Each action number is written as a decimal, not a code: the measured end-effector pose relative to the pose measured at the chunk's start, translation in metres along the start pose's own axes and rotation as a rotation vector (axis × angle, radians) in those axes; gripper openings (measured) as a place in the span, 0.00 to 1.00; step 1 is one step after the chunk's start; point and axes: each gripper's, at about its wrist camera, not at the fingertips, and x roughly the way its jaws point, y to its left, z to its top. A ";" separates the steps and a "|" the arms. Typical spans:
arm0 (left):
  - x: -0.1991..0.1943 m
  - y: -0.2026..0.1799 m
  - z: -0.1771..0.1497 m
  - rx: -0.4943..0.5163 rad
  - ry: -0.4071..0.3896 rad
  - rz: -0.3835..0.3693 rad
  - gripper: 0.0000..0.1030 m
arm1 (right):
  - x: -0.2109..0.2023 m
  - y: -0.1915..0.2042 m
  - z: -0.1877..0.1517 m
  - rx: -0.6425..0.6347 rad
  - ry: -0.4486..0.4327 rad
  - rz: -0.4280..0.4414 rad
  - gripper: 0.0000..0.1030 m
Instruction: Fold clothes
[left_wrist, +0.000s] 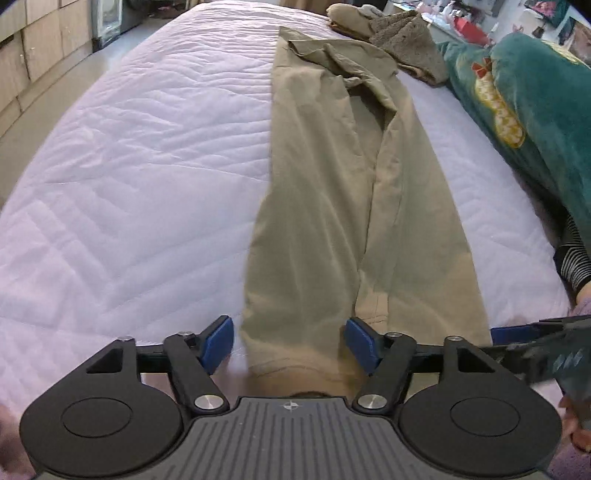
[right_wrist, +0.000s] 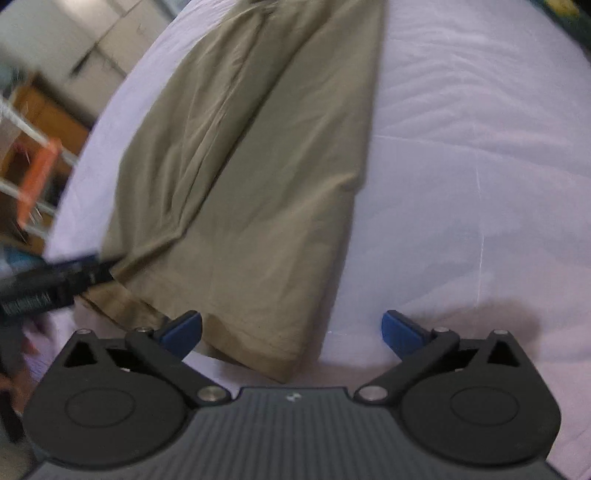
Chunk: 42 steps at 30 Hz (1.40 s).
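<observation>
A pair of khaki trousers (left_wrist: 332, 192) lies lengthwise on the white quilted bed (left_wrist: 129, 166), legs folded together, waist at the far end. My left gripper (left_wrist: 290, 341) is open, its blue pads on either side of the near leg hems. In the right wrist view the trousers (right_wrist: 240, 177) run up the middle, and my right gripper (right_wrist: 291, 330) is open over the near hem corner, with the right pad over bare quilt (right_wrist: 461, 184). The right gripper (left_wrist: 546, 350) also shows at the right edge of the left wrist view.
A teal patterned blanket (left_wrist: 524, 110) lies along the bed's right side. A brown fuzzy garment (left_wrist: 406, 40) and a tan one sit at the far end. Wooden cabinets (left_wrist: 33, 48) stand left of the bed. The left gripper (right_wrist: 48, 284) shows blurred at the left of the right wrist view.
</observation>
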 end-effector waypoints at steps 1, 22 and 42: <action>0.001 -0.004 -0.001 0.023 0.000 0.015 0.70 | 0.002 0.006 -0.002 -0.036 -0.006 -0.030 1.00; 0.004 -0.031 -0.019 0.150 -0.063 0.080 0.76 | -0.006 0.050 -0.017 -0.218 -0.081 -0.115 0.16; -0.011 -0.016 -0.012 0.075 -0.061 0.039 0.58 | -0.038 -0.005 -0.016 -0.186 0.075 -0.152 0.06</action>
